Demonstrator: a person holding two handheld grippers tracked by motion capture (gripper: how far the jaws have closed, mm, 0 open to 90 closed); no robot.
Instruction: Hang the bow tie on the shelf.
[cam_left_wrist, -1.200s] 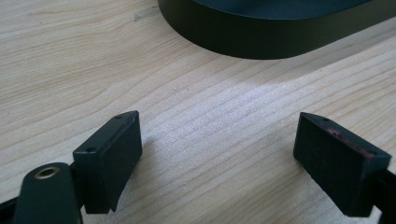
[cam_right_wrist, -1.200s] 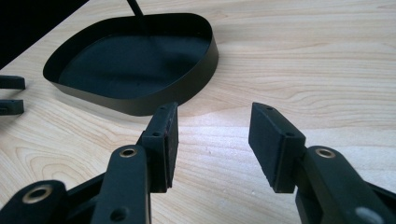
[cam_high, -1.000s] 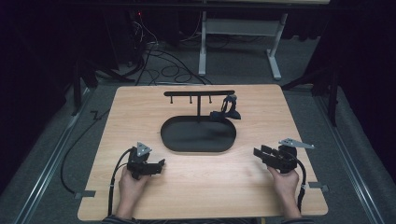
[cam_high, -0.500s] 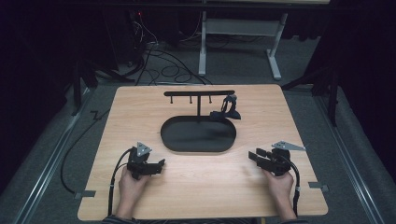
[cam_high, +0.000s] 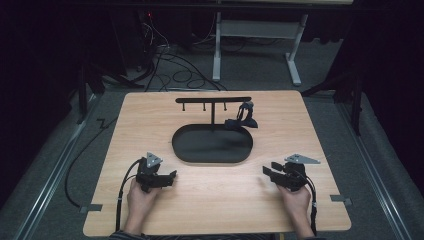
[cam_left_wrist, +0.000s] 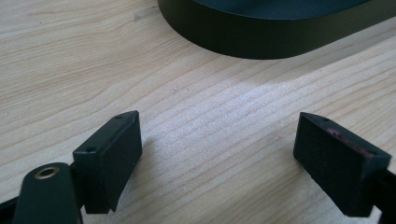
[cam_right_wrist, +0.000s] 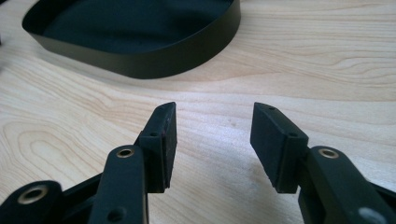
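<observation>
A black oval tray (cam_high: 210, 145) lies mid-table on the wooden table (cam_high: 145, 120). Behind it stands a black T-shaped rack (cam_high: 213, 100) with small hooks, and a small black object (cam_high: 243, 119) hangs at its right end. My left gripper (cam_high: 170, 177) rests low at the front left, open and empty (cam_left_wrist: 219, 140), facing the tray wall (cam_left_wrist: 261, 37). My right gripper (cam_high: 270, 169) sits at the front right, open (cam_right_wrist: 212, 135), pointing at the tray's near wall (cam_right_wrist: 154, 60). Its jaws have just been opening a little, and only bare wood lies between them.
Beyond the table's far edge are cables (cam_high: 170, 65) on the grey floor and a white frame leg (cam_high: 216, 55). Each gripper's cable trails back along the forearm toward the front edge. Bare wood lies between the grippers and the tray.
My right gripper has shifted a little to the left and lower, nearer the tray's front right. The left gripper, tray and rack have stayed put.
</observation>
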